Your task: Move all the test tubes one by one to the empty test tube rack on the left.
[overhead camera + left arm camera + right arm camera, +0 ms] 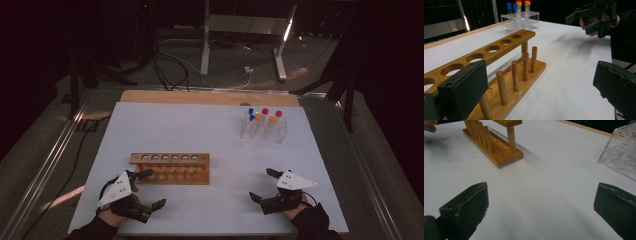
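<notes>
Room: dark, with cables and metal stand legs beyond a white counter (200,135).
Wooden rack (170,168): empty, near the front left, long axis running left to right, holes on top, pegs along the base.
Clear rack (263,128): far right, holding capped tubes (265,118) upright, with blue, orange and red caps.
Left tongs (150,187): jaws wide apart, nothing between them, just beside the wooden rack's left end.
Right tongs (263,185): jaws wide apart, nothing held, low over bare counter, well apart from both racks.
Key relation: tubes lie straight ahead of the right tongs, toward the far edge; right hand (310,216) nearer to them, left hand (117,207) nearer to the wooden rack.
Likely next: a forward reach by the right tongs for a tube.
</notes>
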{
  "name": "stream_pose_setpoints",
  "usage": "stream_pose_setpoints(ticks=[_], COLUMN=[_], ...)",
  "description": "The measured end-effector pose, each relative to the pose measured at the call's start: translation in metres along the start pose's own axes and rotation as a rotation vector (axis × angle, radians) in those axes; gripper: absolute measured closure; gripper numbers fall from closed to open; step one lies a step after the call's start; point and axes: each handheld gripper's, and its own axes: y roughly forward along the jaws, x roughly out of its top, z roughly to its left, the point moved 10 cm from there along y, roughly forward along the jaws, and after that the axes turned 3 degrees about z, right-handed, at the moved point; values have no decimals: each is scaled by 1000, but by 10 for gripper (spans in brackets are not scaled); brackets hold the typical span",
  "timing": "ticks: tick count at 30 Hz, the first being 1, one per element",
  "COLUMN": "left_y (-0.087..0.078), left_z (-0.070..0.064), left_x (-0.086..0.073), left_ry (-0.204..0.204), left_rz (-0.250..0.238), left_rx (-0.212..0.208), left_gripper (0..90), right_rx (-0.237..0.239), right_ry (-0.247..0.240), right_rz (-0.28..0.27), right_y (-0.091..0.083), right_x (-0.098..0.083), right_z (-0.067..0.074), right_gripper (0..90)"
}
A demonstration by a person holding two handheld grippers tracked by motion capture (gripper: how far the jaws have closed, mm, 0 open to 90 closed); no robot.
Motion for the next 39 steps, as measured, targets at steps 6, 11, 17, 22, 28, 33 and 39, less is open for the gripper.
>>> stream_pose_setpoints(ticks=[6,11,17,22,28,33,39], left_y=[0,-1,0,1,-1,-1,-2], left_z=[0,0,-3,-3,-3,-2,-3], left_x=[0,1,2,1,2,3,4], left_ry=[2,0,2,6,7,6,4], left_rz=[-2,-2,-7,-3,-8,-16,-18], left_rx=[1,1,-12,-10,-11,-9,-8], left_gripper=[5,5,5,5,5,6,5], right_rx=[-6,5,20,35,36,30,10], right_ry=[-14,-9,-30,-24,-30,-46,-64], right_rz=[8,2,22,13,-2,-21,-41], right_y=[0,-1,1,-1,-7,-12,-15], right_x=[0,2,5,16,33,53,73], right_z=[2,4,12,19,21,17,7], right_gripper=[0,0,0,0,0,0,0])
